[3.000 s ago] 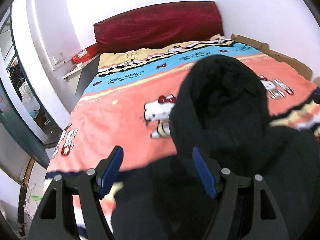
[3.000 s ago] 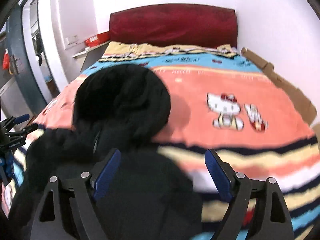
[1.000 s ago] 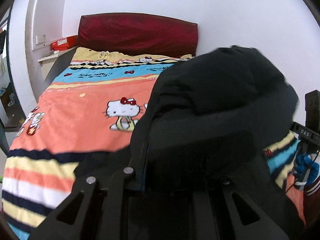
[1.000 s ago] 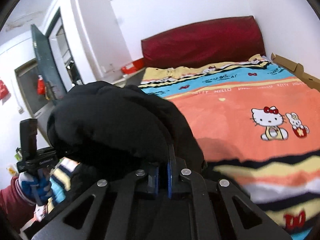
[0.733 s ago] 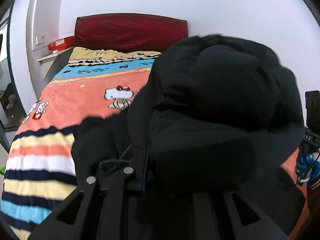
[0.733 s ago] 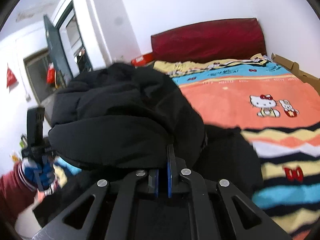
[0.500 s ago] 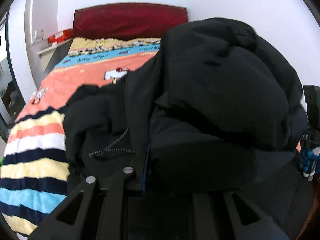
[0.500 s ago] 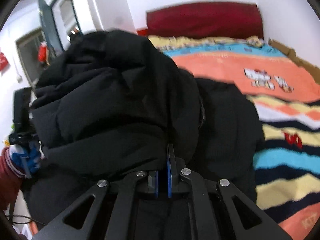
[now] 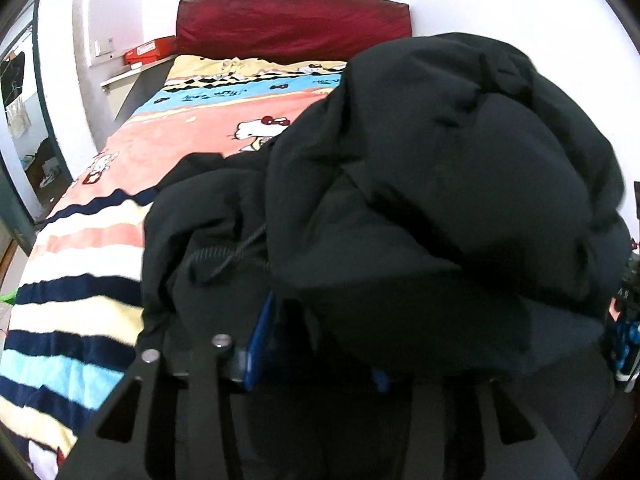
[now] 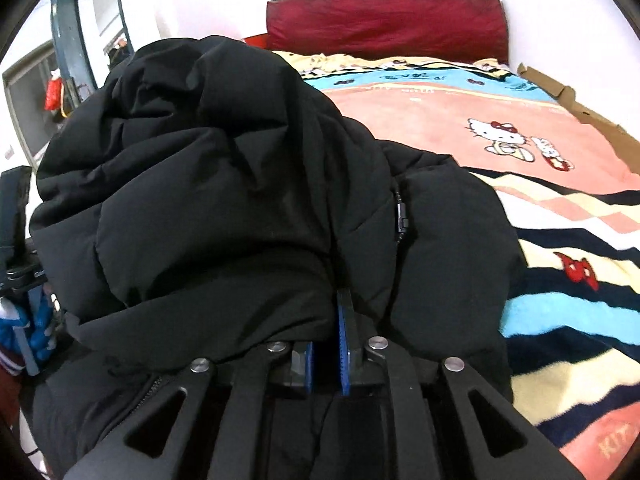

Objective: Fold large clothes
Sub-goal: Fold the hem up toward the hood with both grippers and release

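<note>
Your left gripper (image 9: 316, 356) is buried under the black jacket (image 9: 440, 200): one blue pad (image 9: 258, 344) shows at the left, a sliver of blue at the right, with dark fabric filling the gap between, so the fingers look part-spread w/ jacket between them; can't tell if they actually pinch it. Your right gripper (image 10: 326, 354) has its two blue pads (image 10: 343, 344) drawn nearly together, a thin fold of jacket (image 10: 200, 200) clamped between them. The jacket is bunched in a puffy heap directly over both grippers, the bulk draped on top of the fingers and spilling down onto the near end of the bed. In the left view a coiled drawcord (image 9: 216, 258) lies in the folds left of the heap; in the right view a zip pull (image 10: 401, 216) sits on the seam right of the heap, and zip teeth (image 10: 148, 390) show lower left. The blanket (image 9: 80, 256) covers the bed: striped band near you, pink cartoon-cat panel further back, blue band beyond. Red headboard (image 10: 384, 20) stands against the white wall. Red box (image 9: 150, 49) on a shelf left of the headboard. Cardboard (image 10: 580, 112) runs along the bed's right edge. Each view catches the other gripper's handle at the frame edge, held in a blue-gloved hand (image 10: 36, 332). Door and window frame at far left, blurred.
</note>
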